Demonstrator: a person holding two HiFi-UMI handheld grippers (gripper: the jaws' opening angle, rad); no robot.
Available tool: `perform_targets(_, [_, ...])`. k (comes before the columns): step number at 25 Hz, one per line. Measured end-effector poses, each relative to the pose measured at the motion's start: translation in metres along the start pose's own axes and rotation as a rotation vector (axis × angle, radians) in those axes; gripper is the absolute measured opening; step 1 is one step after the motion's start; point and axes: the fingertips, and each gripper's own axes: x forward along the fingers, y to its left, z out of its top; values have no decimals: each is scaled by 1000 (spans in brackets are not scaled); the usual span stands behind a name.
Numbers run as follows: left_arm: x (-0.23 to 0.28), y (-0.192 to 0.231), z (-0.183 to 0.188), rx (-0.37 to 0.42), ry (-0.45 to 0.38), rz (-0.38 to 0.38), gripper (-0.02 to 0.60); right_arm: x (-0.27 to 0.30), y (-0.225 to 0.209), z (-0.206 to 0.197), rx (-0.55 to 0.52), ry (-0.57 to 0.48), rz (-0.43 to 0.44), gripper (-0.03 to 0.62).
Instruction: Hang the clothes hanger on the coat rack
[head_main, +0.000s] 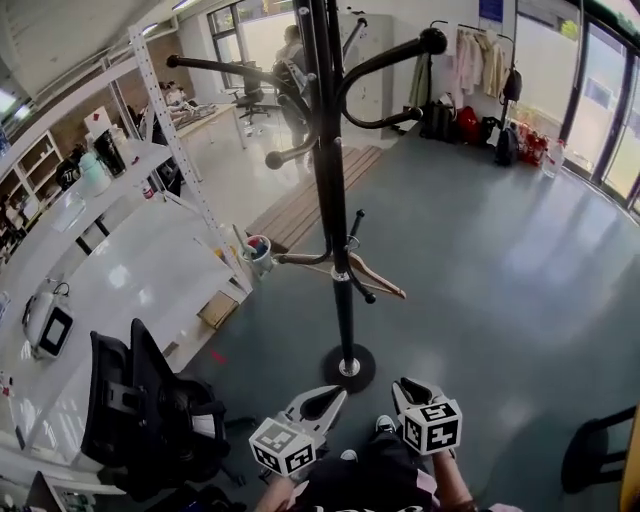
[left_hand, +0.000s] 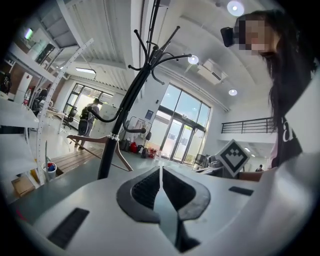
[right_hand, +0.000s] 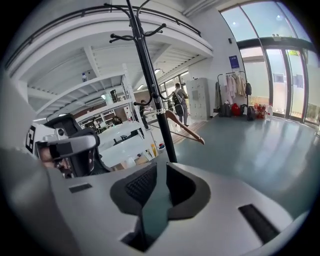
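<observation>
A black coat rack (head_main: 335, 200) stands in front of me on a round base (head_main: 349, 366). A wooden clothes hanger (head_main: 375, 275) hangs from one of its low hooks, level with the pole's lower part. It also shows beside the pole in the left gripper view as the hanger (left_hand: 95, 140) and in the right gripper view as the hanger (right_hand: 185, 127). My left gripper (head_main: 338, 393) is held low near my body, short of the base, shut and empty (left_hand: 160, 170). My right gripper (head_main: 403, 385) is beside it, a narrow gap between its tips, holding nothing (right_hand: 161, 167).
A black office chair (head_main: 140, 410) stands close on my left, by a long white table with shelving (head_main: 100, 270). A small bucket (head_main: 258, 248), a cardboard box (head_main: 218, 310) and a wooden bench (head_main: 300, 205) lie left of the rack. A clothes rail (head_main: 470, 60) is far back; a dark stool (head_main: 595, 460) at right.
</observation>
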Motion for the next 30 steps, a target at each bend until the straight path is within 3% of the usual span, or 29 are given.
perform_targets(8, [-11,-46,-13,13,21,-85,3,-50,17,-36,35,0,-29,66])
perform_targets(18, [-12,-91,-3,44,-57,-53,3,-94,5,-57,8,-19,-13,66])
perform_targets(30, [5,-237,-66,9,-35,-61,3,-213,-37,-129,-28,13,28,64])
